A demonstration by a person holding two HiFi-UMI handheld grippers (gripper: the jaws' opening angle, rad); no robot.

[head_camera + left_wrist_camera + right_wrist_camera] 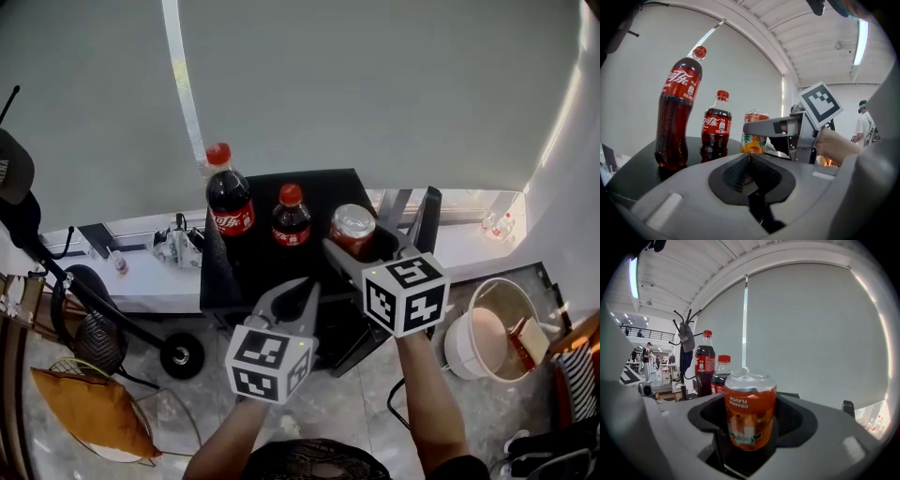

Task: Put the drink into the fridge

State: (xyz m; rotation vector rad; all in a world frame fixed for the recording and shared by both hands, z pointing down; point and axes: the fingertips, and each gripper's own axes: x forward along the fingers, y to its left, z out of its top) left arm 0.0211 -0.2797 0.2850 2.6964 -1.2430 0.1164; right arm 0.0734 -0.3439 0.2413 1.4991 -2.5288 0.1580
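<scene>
Now the right gripper [367, 248] clasps the orange can [750, 416] at the fridge top's [323, 187] right edge. The left gripper [749, 155] is clenched, empty. Next, probably, lift the can clear and carry it down inside.

Base of can [352, 223] behind right claw [366, 247]

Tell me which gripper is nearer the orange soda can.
Right. The right gripper is shut on the orange soda can; the left gripper hangs apart, nearer the person, jaws together.
</scene>
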